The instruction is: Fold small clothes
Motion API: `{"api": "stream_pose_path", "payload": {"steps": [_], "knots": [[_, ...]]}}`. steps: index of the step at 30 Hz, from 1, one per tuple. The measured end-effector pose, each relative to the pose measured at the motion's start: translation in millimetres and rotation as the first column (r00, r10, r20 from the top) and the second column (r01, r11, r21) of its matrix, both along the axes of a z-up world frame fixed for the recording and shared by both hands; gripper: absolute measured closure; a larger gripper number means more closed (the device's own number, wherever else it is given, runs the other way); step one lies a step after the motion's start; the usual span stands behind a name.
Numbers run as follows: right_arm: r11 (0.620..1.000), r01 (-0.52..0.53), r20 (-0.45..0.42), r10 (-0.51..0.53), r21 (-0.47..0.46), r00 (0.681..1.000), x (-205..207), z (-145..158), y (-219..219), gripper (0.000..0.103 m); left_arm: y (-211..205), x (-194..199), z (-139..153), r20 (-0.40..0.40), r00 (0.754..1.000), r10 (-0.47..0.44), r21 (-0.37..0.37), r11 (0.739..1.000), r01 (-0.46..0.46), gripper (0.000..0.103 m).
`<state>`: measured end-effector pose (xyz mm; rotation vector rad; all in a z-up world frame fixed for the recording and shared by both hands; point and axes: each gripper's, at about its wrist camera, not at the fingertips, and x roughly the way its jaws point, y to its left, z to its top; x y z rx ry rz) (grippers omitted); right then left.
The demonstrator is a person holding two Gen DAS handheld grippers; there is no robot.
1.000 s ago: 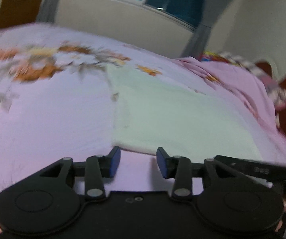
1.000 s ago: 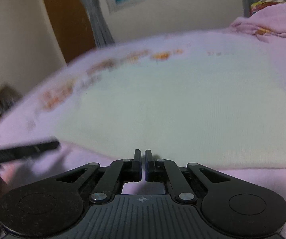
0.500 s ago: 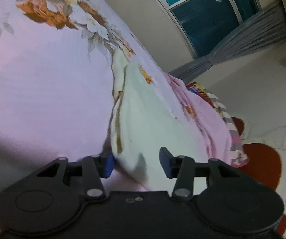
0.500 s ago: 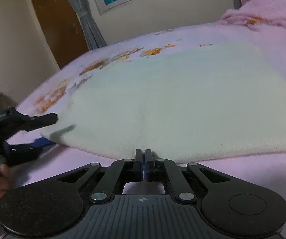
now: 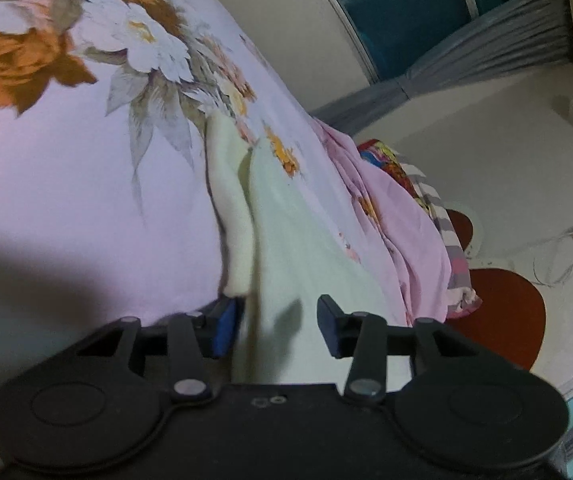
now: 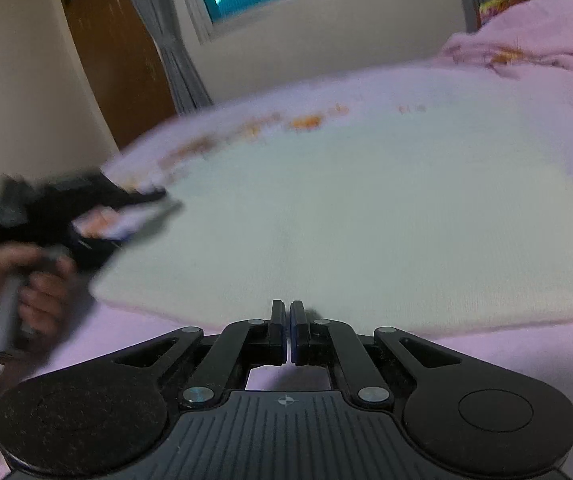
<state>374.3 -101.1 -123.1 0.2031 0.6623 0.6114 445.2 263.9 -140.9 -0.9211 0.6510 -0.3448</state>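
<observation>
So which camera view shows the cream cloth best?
The right wrist view: the cream cloth lies spread almost whole on the pink bedsheet. The left wrist view shows only one raised edge, from close.

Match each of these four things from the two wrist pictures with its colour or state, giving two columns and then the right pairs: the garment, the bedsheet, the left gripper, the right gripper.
Column one:
1. garment
2. bedsheet
3. left gripper
4. right gripper

Column two:
A. jaws shut at the garment's near hem
B. pale cream, lying flat, one side edge lifted
C. pink with brown and white flowers
D. jaws apart, closing, the garment's edge between them

Pairs: 1-B, 2-C, 3-D, 4-A
</observation>
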Motion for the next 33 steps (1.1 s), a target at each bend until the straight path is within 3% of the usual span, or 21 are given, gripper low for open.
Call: {"api": "stream_pose_path", "payload": {"steps": [2,4,6,9,13,16,25,30,33], "knots": [[0.998,-0.005,-0.036,0.003,-0.059,0.999,2,-8,9,0.101,1,7,-3,0.006,1.000,-0.030,-0.007,1.000,0.030,0.062],[0.996,-0.004,-0.002,0.004,-0.086,1.000,-4,-8,14,0.101,0,11,-6,0.007,0.999,-0.042,0.015,0.999,0.042,0.070],[0.999,-0.004,0.015,0.005,-0.042,1.000,-8,-1,9,0.101,0,14,-7,0.017,0.998,-0.061,0.028,0.998,0.060,0.075],[0.997,-0.001,-0.012,0.000,-0.079,1.000,-10,-8,13,0.101,0,17,-8,0.030,0.996,-0.082,0.036,0.996,0.081,0.075],[0.999,0.010,-0.050,-0.012,-0.046,0.999,-7,-7,6,0.101,-3,17,-8,0.041,0.996,-0.082,0.055,0.995,0.079,0.075],[0.996,0.021,-0.027,-0.023,-0.092,0.999,-10,-5,16,0.101,-3,16,-9,0.044,0.996,-0.082,0.057,0.995,0.079,0.075],[0.993,0.041,-0.014,-0.042,-0.108,0.999,-4,6,21,0.101,0,21,-7,0.030,0.992,-0.122,0.067,0.991,0.119,0.076],[0.975,0.185,0.059,-0.179,-0.125,0.982,-3,14,14,0.101,1,24,-6,0.028,0.988,-0.154,0.096,0.984,0.150,0.077],[0.922,0.349,0.108,-0.335,-0.167,0.936,11,17,1,0.101,-3,23,-4,0.033,0.987,-0.160,0.137,0.978,0.154,0.077]]}}
